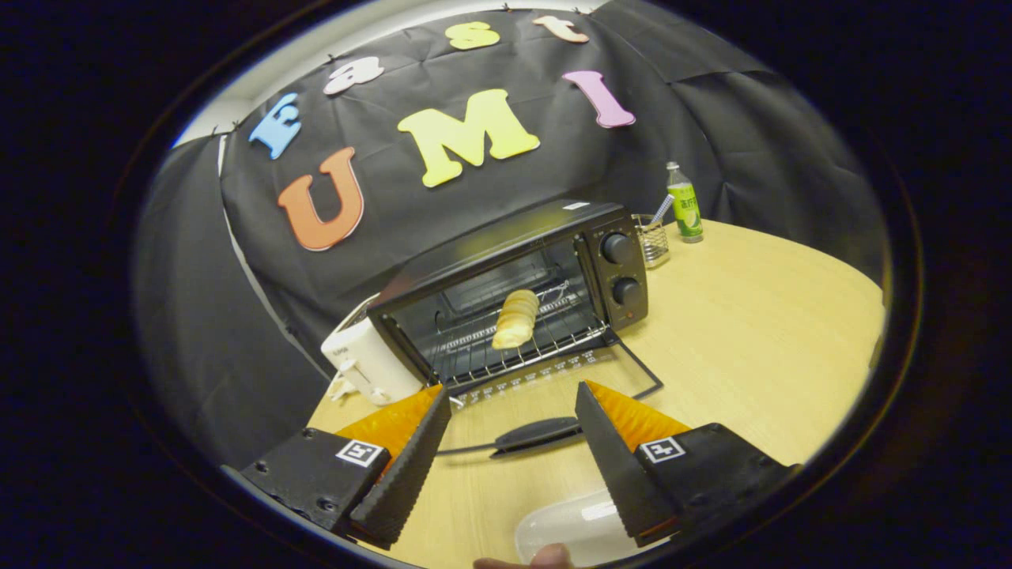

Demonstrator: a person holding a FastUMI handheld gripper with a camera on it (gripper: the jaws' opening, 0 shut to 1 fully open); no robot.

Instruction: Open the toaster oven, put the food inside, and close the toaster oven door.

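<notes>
**Gripper view: food on the rack, door left to close**

Gripper view shows the tongs (512, 419) spread wide and holding nothing. Between their tips lies the door handle (538, 433) of the lowered glass door (585, 378), flat on the tabletop (751, 316). Just beyond, the food (515, 318) stands on the wire rack inside the toaster oven (514, 292). A white toaster (365, 359) sits beside the oven.

Closing seems the step in hand: catch the handle from beneath, swing it upward along the hinge arc, and push until it seats.
</notes>
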